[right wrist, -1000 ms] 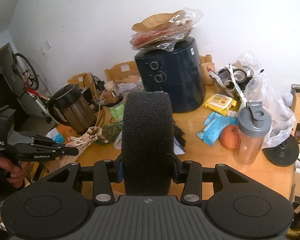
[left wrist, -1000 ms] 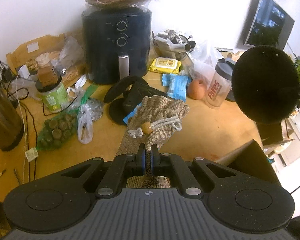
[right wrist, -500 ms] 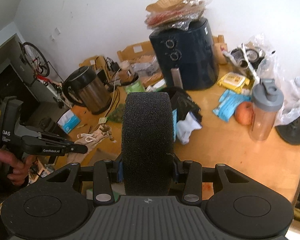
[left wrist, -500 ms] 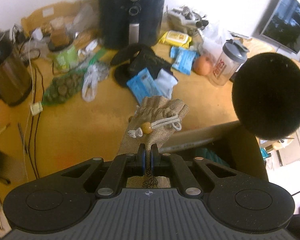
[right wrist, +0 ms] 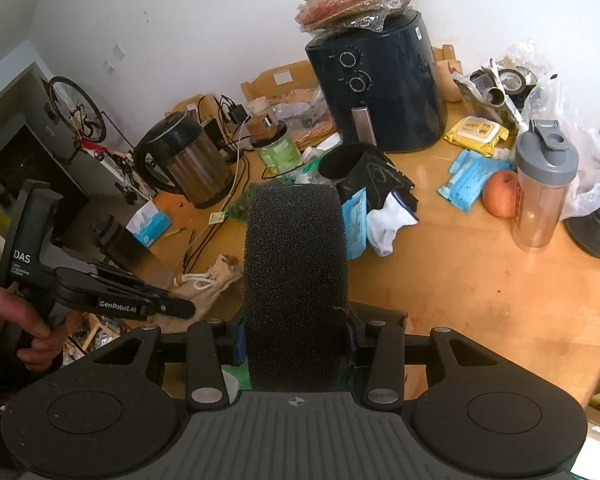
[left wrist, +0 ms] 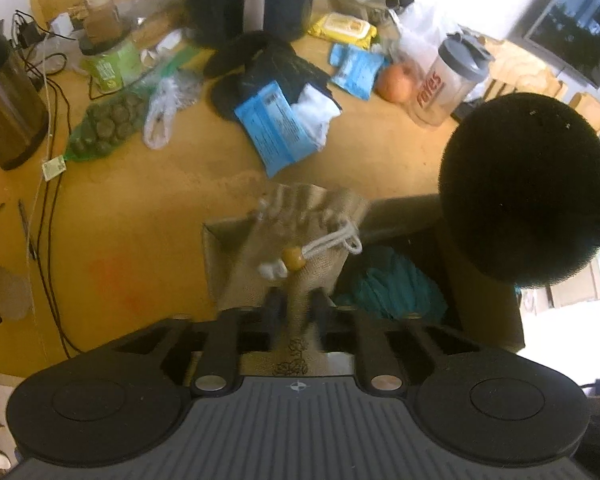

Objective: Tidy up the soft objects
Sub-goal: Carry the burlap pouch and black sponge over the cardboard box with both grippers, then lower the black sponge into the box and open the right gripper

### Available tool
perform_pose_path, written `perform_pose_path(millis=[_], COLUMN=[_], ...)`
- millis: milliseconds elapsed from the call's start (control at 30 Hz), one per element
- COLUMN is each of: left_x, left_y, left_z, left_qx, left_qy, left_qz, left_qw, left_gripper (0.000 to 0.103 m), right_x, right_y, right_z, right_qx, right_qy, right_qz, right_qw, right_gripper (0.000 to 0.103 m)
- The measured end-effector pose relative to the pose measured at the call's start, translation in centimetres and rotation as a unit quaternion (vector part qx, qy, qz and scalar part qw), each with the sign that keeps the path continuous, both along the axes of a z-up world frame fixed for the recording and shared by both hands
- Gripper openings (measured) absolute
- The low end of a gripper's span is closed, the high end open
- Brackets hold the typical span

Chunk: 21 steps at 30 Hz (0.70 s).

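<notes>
A burlap drawstring pouch (left wrist: 300, 240) with a wooden bead hangs, blurred, over an open cardboard box (left wrist: 216, 256) at the table's near edge. My left gripper (left wrist: 296, 300) points steeply down over the box. Its jaws are opening, and the pouch's lower end sits between them with the pads off it. A teal soft bundle (left wrist: 392, 284) lies inside the box. My right gripper (right wrist: 296, 344) is shut on a thick black foam disc (right wrist: 296, 280), which also fills the right of the left wrist view as a black foam disc (left wrist: 528, 188). The right wrist view shows the left gripper (right wrist: 180, 308) and pouch (right wrist: 216, 280) at the left.
The wooden table (right wrist: 480, 300) carries an air fryer (right wrist: 380, 80), a kettle (right wrist: 184, 164), a shaker bottle (right wrist: 544, 192), an apple (right wrist: 500, 196), blue packets (left wrist: 276, 128), black fabric (left wrist: 276, 68), a white sock (right wrist: 388, 224), cables (left wrist: 48, 160) and a green net bag (left wrist: 108, 124).
The left gripper has swung from over the table to above the box and tipped downward. Its jaws have come apart from the pouch. The right gripper has shifted slightly, foam disc still clamped.
</notes>
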<state>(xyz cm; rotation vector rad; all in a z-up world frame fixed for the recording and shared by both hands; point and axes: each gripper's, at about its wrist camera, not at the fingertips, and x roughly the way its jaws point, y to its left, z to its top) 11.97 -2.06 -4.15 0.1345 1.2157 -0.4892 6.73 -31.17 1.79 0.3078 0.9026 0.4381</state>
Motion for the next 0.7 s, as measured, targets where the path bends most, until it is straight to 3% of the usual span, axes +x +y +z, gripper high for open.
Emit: perform_pose_path(millis=[67, 100, 467, 700], left_x=[-0.3, -0.5, -2.1, -2.5], left_y=[-0.1, -0.1, 0.9, 2.4], left_z=[0.0, 0.1, 0.7, 0.8], left_qx=[-0.001, -0.001, -0.038, -0.055], left_qy=[-0.003, -0.008, -0.011, -0.012], left_qz=[-0.005, -0.005, 0.01, 0.032], left_qw=[1.0, 0.9999, 0.9992, 0.9979], left_gripper=[0.065, 0.066, 0.067, 0.067], right_x=[-0.1, -0.2, -0.7, 0.0], right_y=[0.1, 0.2, 1.4, 3.7], right_z=[-0.1, -0.1, 0.0, 1.5], right_qx=[-0.002, -0.002, -0.013, -0.028], right_qy=[0.002, 0.003, 0.007, -0.026], right_qz=[0.001, 0.002, 0.031, 0.076], right_qw=[1.0, 1.0, 0.999, 0.996], right_gripper=[0.046, 0.046, 0.046, 0.046])
